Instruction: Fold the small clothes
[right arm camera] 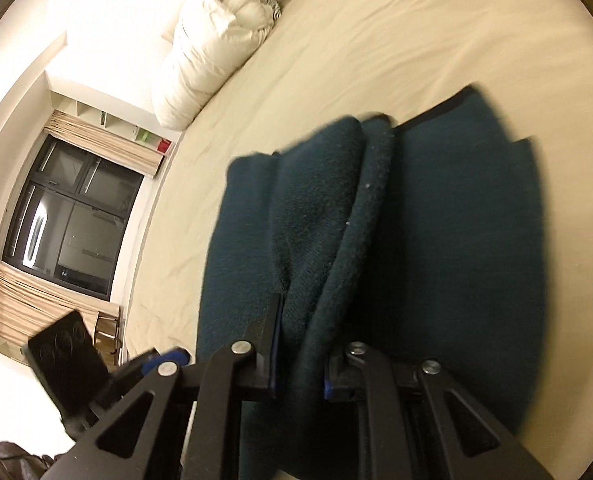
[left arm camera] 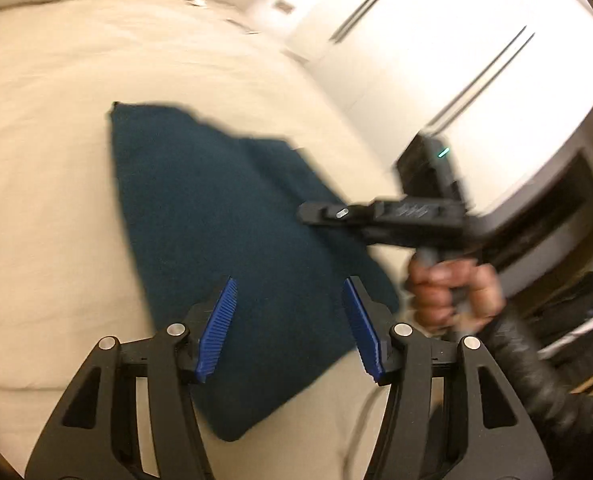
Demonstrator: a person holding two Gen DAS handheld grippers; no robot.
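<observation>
A dark teal knitted garment (left arm camera: 216, 216) lies on the cream bed sheet (left arm camera: 48, 160). My left gripper (left arm camera: 288, 292) hovers above its near part, blue pads apart, nothing between them. In the left wrist view the right gripper (left arm camera: 316, 212) shows at the garment's right edge, held by a hand (left arm camera: 452, 292). In the right wrist view my right gripper (right arm camera: 296, 320) is shut on a bunched fold of the teal garment (right arm camera: 320, 208), which rises in a ridge from the jaws; the rest of the cloth lies flat to the right.
A white pillow (right arm camera: 212, 52) rests at the head of the bed. White wardrobe doors (left arm camera: 436, 60) stand beyond the bed's right side. A dark window (right arm camera: 72, 220) with beige curtains and a black tablet-like object (right arm camera: 68, 356) lie left of the bed.
</observation>
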